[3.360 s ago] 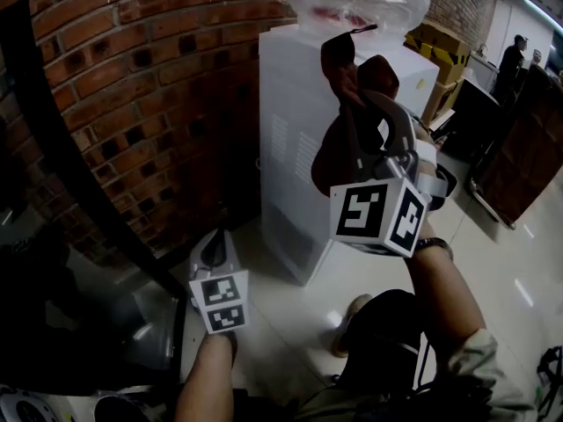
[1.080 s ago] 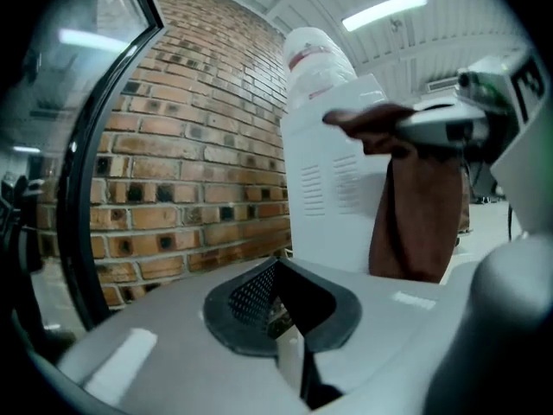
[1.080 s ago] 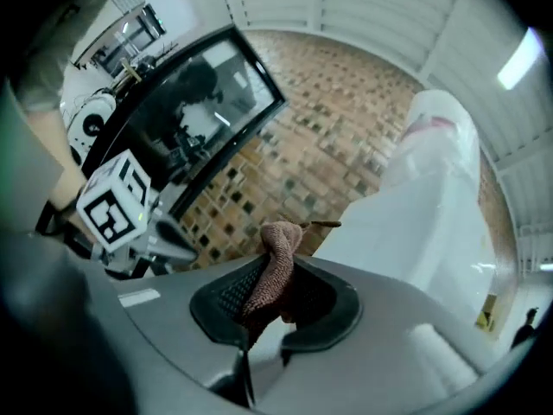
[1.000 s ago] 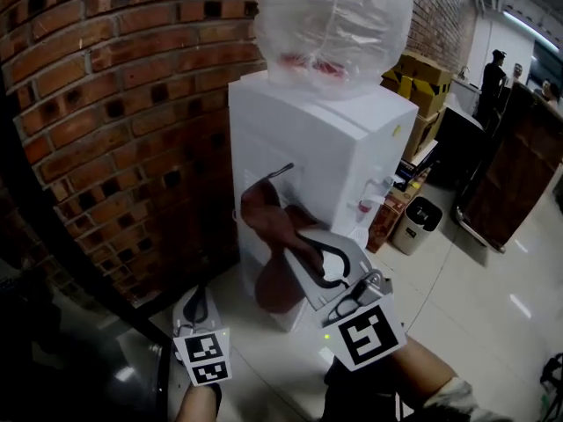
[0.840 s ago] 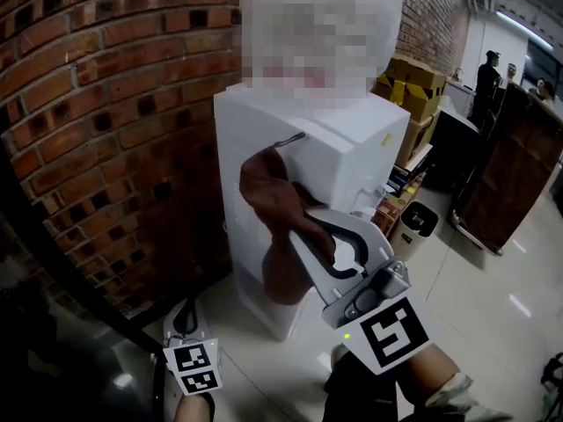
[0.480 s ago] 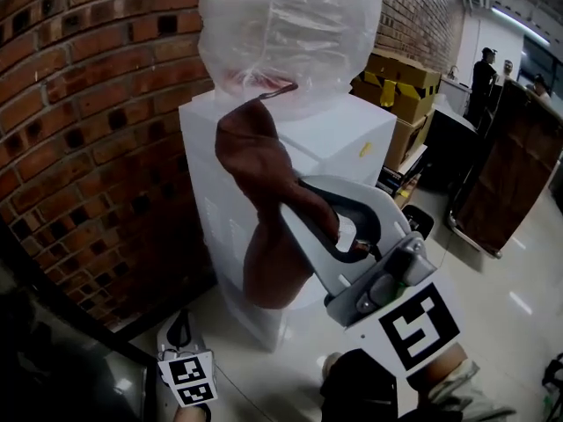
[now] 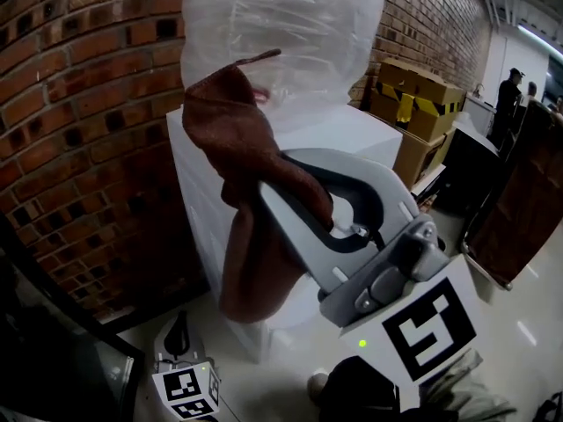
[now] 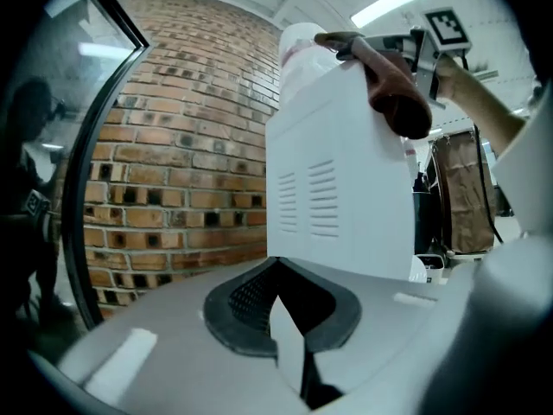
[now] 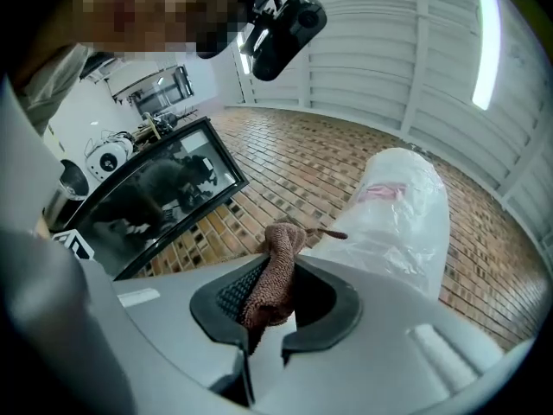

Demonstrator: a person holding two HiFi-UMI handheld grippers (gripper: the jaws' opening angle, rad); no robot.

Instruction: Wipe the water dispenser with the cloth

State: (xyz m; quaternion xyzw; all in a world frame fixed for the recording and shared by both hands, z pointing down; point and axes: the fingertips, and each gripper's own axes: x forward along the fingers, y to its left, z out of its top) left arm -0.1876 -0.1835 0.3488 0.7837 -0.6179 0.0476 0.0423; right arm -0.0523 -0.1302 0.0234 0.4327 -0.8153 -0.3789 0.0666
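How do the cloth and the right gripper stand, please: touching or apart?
Touching. The right gripper view shows the cloth pinched between the right gripper's closed jaws.

Our pale grey plastic right tool point(image 7: 273, 183) has black ribbed pads, a small green light and a white cube with black square markers point(image 7: 429, 328). Our left tool point(image 7: 176, 334) matches it. We wear a khaki sleeve point(image 7: 479, 396).
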